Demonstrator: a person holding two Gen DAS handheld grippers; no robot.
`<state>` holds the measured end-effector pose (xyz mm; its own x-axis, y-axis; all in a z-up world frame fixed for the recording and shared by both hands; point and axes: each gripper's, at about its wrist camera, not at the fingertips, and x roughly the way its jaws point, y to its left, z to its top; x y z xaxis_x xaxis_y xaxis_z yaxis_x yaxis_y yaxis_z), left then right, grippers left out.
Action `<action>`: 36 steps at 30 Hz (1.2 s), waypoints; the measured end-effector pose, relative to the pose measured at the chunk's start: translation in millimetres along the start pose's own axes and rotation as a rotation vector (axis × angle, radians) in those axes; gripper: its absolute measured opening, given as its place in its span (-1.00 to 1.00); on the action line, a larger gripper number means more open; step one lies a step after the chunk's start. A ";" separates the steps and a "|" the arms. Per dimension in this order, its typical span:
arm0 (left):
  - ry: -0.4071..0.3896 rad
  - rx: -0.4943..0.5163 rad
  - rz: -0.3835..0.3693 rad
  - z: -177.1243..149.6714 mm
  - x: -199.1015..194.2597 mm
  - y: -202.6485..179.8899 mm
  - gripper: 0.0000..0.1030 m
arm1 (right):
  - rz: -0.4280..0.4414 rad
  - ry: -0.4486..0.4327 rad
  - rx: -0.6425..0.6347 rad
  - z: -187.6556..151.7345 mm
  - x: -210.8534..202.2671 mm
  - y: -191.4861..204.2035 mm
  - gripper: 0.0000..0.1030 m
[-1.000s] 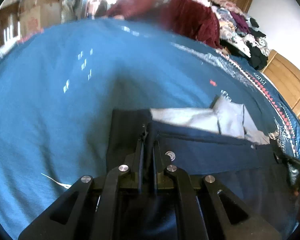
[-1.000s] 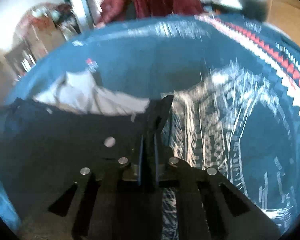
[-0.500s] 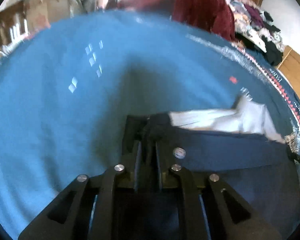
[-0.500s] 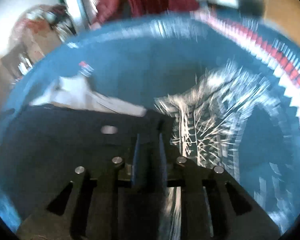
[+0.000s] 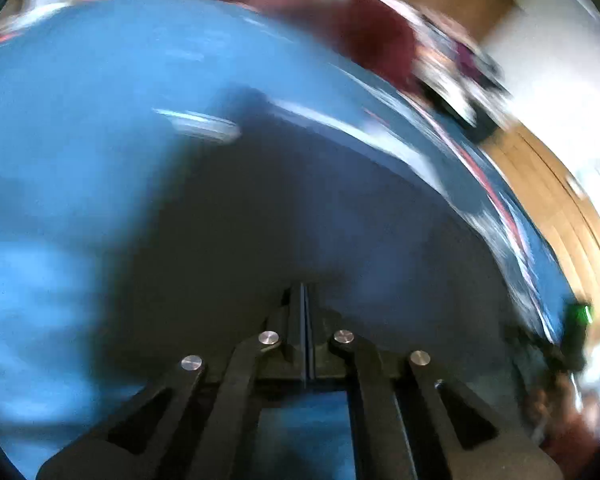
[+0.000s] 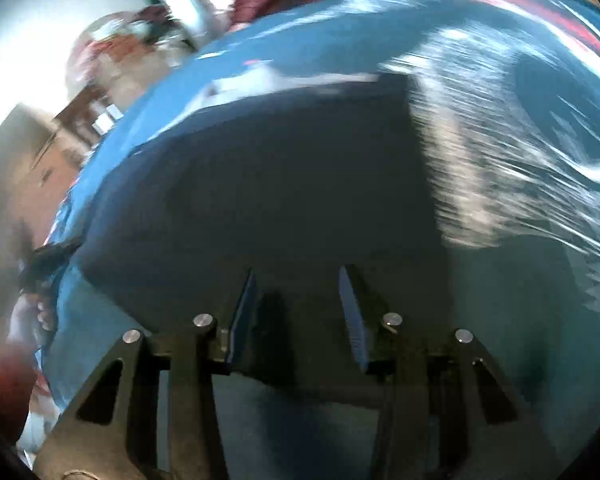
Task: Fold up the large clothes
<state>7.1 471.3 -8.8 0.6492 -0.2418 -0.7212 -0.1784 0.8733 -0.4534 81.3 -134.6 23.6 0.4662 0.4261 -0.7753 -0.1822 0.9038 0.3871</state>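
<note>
A large dark navy garment (image 5: 300, 200) lies spread on the blue bedspread (image 5: 60, 120), and motion blurs it. My left gripper (image 5: 304, 292) is shut at the garment's near edge, and the cloth seems pinched between its fingers. In the right wrist view the same garment (image 6: 300, 160) lies flat, with a pale lining strip (image 6: 280, 80) along its far edge. My right gripper (image 6: 297, 272) hovers open over the near part, with nothing between its fingers. A hand (image 6: 40, 312) shows at the far left of that view.
The bedspread has a white and red patterned border (image 6: 500, 140) to the right of the garment. A maroon cloth (image 5: 372, 40) and a heap of clothes (image 5: 452, 64) lie at the bed's far side. A wooden board (image 5: 548, 208) runs along the right.
The right gripper has opened and let go of the garment. Both grippers swung forward and the garment now lies folded over, with most of the pale lining covered.
</note>
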 end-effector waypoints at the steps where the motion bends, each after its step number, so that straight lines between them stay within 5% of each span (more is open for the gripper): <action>1: -0.038 -0.064 0.049 5.1 -17.9 25.7 -0.93 | -0.042 -0.003 0.018 -2.6 -8.0 -6.5 -0.20; 3: -0.088 -0.097 0.151 5.6 -45.1 43.9 -0.97 | -0.123 -0.027 0.030 -9.3 -32.4 -8.5 -0.13; 5: -0.126 -0.113 0.186 2.3 -73.5 49.4 -0.78 | -0.131 -0.087 0.022 -19.6 -59.5 3.0 0.10; 7: -0.134 -0.090 0.107 -5.5 -91.1 33.9 -0.53 | -0.142 -0.135 0.005 -32.4 -71.7 21.0 0.41; 10: -0.073 -0.112 -0.123 -22.7 -82.0 0.7 -0.32 | -0.103 -0.116 0.020 -51.1 -55.7 38.6 0.45; 12: -0.019 -0.157 -0.184 -28.3 -65.6 0.6 -0.30 | -0.076 -0.067 0.037 -59.1 -36.0 44.1 0.44; 16: 0.069 -0.222 -0.163 -44.2 -31.1 0.2 -0.31 | -0.050 -0.039 0.038 -69.0 -22.1 56.7 0.44; 32: -0.048 -0.234 -0.126 -33.3 0.0 -9.8 -0.30 | -0.061 -0.032 0.002 -75.3 -20.0 66.7 0.45; 36: -0.077 -0.122 -0.010 -32.3 17.8 -20.8 -0.29 | -0.277 -0.056 -0.091 -66.6 -11.3 92.8 0.46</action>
<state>-1.5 435.1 -29.2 0.7057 -0.2130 -0.6757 -0.2571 0.8117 -0.5244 1.5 -53.0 35.1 0.5554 0.1621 -0.8156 -0.1173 0.9863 0.1162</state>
